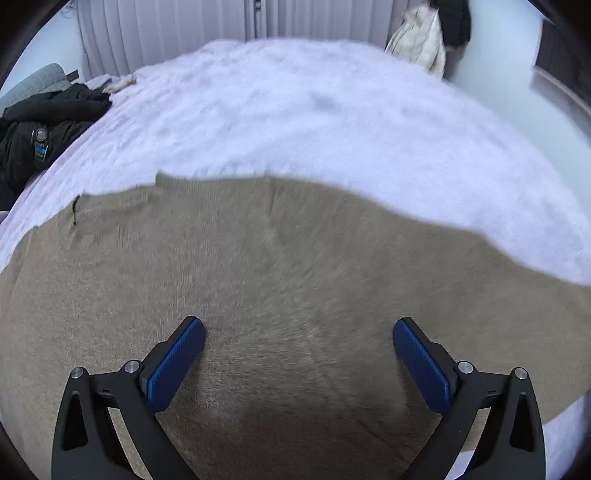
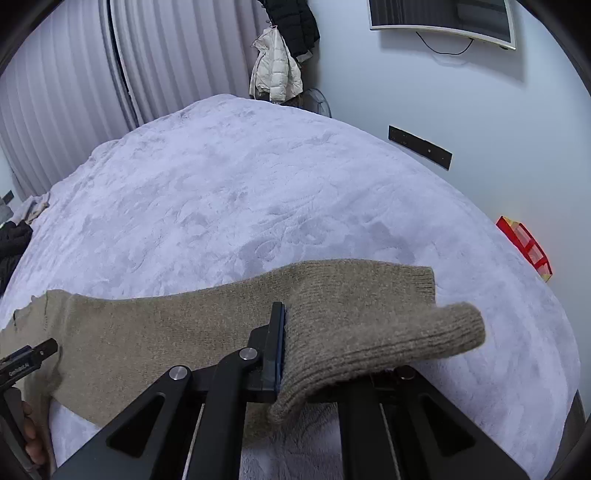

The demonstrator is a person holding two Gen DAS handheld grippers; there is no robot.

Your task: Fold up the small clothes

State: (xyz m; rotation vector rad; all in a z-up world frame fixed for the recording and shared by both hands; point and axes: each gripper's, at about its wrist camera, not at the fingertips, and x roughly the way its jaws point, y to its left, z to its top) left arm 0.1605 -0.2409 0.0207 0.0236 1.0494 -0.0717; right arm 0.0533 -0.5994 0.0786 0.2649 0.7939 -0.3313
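Note:
A beige knit sweater [image 1: 258, 266] lies spread on the white fleecy bed cover [image 1: 295, 110]. My left gripper [image 1: 298, 325] is open just above the sweater's body, blue pads wide apart and nothing between them. In the right wrist view my right gripper [image 2: 285, 314] is shut on a fold of the sweater [image 2: 166, 325] near its ribbed sleeve end [image 2: 424, 339]. The knit drapes over the right finger and hides it. The sleeve is lifted off the cover [image 2: 258, 184]. Part of the left gripper [image 2: 29, 358] and a hand [image 2: 31, 432] show at the left edge.
A black jacket [image 1: 44, 122] lies at the bed's left side. Coats [image 2: 277, 70] hang past the far end by the ribbed curtains. On the floor to the right of the bed sits a red box [image 2: 524, 243], below a wall screen [image 2: 443, 14].

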